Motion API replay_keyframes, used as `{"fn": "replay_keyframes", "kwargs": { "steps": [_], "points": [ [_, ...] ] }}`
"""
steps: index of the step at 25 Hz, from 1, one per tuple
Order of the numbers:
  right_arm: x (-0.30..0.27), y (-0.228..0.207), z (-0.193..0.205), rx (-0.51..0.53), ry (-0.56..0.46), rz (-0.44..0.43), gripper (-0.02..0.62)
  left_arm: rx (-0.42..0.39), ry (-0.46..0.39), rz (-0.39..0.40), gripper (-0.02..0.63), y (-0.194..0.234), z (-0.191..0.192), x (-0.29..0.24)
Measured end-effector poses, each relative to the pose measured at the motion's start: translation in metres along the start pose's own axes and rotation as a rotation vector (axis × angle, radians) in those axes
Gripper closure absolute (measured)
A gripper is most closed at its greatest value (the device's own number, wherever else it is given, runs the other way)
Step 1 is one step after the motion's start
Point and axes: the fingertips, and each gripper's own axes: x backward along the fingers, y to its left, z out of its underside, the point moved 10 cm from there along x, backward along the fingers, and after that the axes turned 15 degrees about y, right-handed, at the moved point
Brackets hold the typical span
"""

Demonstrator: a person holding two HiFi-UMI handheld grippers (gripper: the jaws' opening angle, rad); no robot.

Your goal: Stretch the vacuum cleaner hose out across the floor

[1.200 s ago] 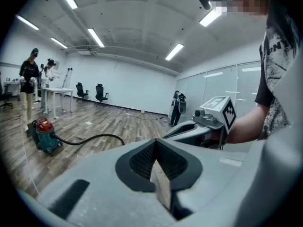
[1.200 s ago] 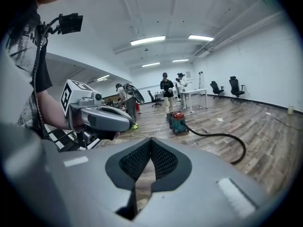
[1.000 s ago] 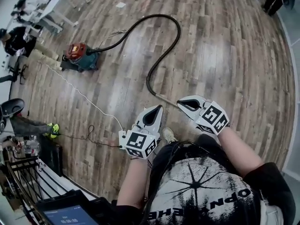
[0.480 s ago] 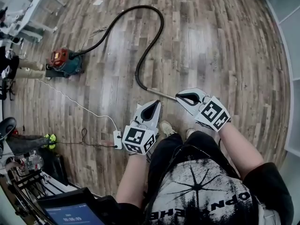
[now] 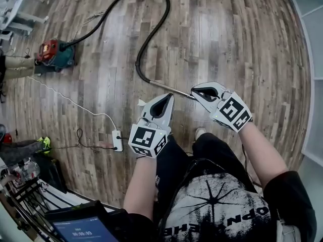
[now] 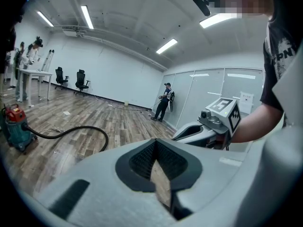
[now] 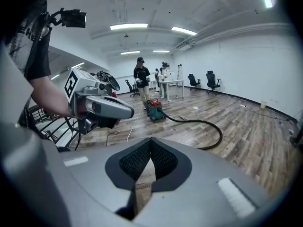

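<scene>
Left gripper and right gripper hang side by side ahead of the person, both pointing forward and down at the wooden floor. Each has its jaws pressed together with nothing between them, as both gripper views confirm.

Just beyond the right gripper's tip lies the free end of the metal wand. From overhead it is hard to say whether the tip touches the wand or only hovers above it. The wand's long axis runs away from that gripper, forward and to its left, passing just ahead of the left gripper before joining the black hose.

From there the hose bends forward, sweeps far ahead of both grippers in a wide arc, then doubles back left to the red-and-teal vacuum cleaner, well off to the left gripper's side. It lies as a hooked loop, not yet stretched out.

The pair appear stationed over the wand because it is the free end nearest the person, the natural handle for drawing the loop straight away from the cleaner. Jaws would need to part first.

A white power cord trails from the cleaner's side to a power strip left of the left gripper.
</scene>
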Motion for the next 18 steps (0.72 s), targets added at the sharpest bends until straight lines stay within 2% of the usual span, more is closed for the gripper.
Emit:
{"fn": "replay_keyframes", "kwargs": {
  "steps": [5,12,15,18],
  "points": [
    [-0.057,-0.011,0.021,-0.047,0.025,0.023,0.591,-0.036,-0.005,0.023,0.603,0.036,0.015,-0.018],
    [-0.214,-0.042,0.089,-0.028,0.102,-0.008,0.58,-0.087,0.023,0.012,0.603,0.114,0.088,-0.072],
    [-0.276,-0.055,0.128,-0.026,0.135,-0.017,0.56,-0.047,-0.006,0.007,0.603,0.143,0.12,-0.1],
    [-0.333,-0.066,0.181,-0.026,0.18,-0.028,0.544,-0.053,-0.014,-0.002,0.604,0.158,0.155,-0.132]
  ]
}}
